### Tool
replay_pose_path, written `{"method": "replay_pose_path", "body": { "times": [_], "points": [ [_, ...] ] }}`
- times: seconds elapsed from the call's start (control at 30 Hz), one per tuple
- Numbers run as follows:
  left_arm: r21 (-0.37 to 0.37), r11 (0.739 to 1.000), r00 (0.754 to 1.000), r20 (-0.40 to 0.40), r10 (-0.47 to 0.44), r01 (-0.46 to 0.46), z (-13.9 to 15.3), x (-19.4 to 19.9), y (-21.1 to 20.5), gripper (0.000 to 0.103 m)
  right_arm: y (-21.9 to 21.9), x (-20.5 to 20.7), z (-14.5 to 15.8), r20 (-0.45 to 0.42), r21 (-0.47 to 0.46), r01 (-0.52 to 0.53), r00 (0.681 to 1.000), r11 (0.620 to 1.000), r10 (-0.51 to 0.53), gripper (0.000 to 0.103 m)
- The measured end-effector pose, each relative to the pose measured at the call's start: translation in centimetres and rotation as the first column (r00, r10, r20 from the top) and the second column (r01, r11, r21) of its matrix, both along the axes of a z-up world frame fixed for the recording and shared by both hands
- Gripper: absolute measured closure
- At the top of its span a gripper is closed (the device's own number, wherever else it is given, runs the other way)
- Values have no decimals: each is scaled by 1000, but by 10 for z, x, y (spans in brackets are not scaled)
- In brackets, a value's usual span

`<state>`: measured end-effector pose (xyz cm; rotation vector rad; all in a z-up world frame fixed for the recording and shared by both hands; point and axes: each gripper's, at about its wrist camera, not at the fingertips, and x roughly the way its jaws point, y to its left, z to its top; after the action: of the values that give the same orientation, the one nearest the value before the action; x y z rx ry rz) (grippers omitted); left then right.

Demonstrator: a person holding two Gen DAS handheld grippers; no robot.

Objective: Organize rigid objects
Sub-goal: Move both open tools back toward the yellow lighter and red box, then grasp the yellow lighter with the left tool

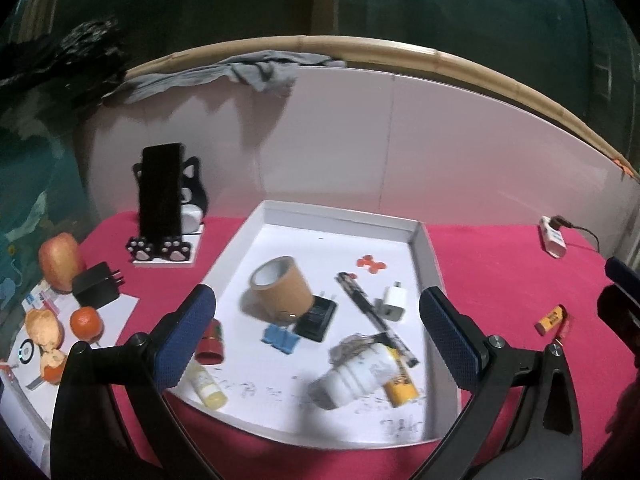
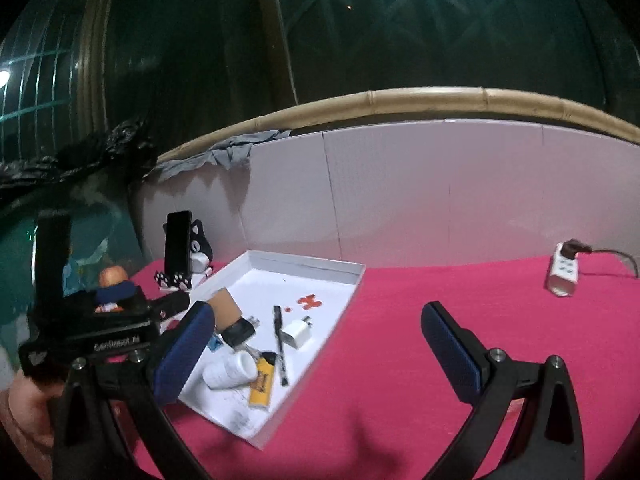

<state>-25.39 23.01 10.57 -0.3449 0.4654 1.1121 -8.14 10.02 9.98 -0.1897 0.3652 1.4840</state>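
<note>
A: Where is the stuff to sort?

B: Most of it sits in the white tray (image 1: 420,236). There is a tape roll (image 1: 282,286), a white bottle (image 1: 356,376) on its side, a pen (image 1: 374,312), a white plug (image 1: 394,300), a blue clip (image 1: 280,338) and a yellow lighter (image 1: 402,388).

A: Is anything not in the tray?

B: Yes. A small eraser (image 1: 551,319) lies on the pink table (image 1: 500,264), just to the right of the tray. I think that one goes in next, but I am only guessing.

A: Which claw is closer to it?

B: The right claw (image 2: 316,354), I think. It hangs over bare table on the right of the tray. I cannot see the eraser from its camera, though. In the left view its tip shows at the far right edge, near the eraser.

A: And the left claw (image 1: 316,344)?

B: It hangs over the near end of the tray, above the bottle. The eraser is off to its right, past the tray wall.

A: Which way does the eraser point?

B: Its long side runs from near-left up to far-right.

A: Are the claws holding anything?

B: No. Both have their fingers wide apart, with nothing between them.

A: What else is around?

B: A phone stand (image 1: 168,248), an apple (image 1: 60,262) and an orange (image 1: 85,322) on the left. A power strip (image 2: 564,276) on the far right.
</note>
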Motion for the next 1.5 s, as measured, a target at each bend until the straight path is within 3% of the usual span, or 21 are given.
{"method": "replay_pose_path", "body": {
  "times": [0.27, 0.5, 0.77, 0.87, 1.1, 1.3, 1.4, 1.5],
  "points": [
    [-6, 993, 992, -35, -122, 122, -4, 40, -20, 0, -36, 39, -16, 4, -28, 116, 993, 993, -116, 0],
    [-75, 957, 957, -60, -283, 279, -16, 91, -36, 0, -83, 99, -35, -53, -71, 258, 964, 964, -262, 0],
    [-147, 889, 884, -118, -452, 434, -42, 170, -49, 0, -114, 146, -59, -88, -161, 352, 925, 922, -369, 0],
    [-133, 869, 855, -162, -493, 476, -52, 200, -47, 0, -123, 158, -71, -122, -183, 365, 913, 913, -390, 0],
    [-161, 776, 736, -249, -630, 610, -76, 265, -47, 0, -133, 187, -82, -280, -208, 375, 862, 903, -422, 0],
    [-225, 796, 735, -304, -605, 562, -95, 288, -30, 0, -143, 205, -91, -383, -222, 382, 812, 897, -441, 0],
    [-211, 786, 707, -348, -616, 581, -100, 293, -30, 0, -149, 213, -96, -436, -231, 383, 781, 894, -447, 0],
    [-194, 751, 659, -376, -651, 631, -99, 301, -39, 0, -155, 220, -101, -486, -230, 385, 750, 894, -448, 0]
  ]
}}
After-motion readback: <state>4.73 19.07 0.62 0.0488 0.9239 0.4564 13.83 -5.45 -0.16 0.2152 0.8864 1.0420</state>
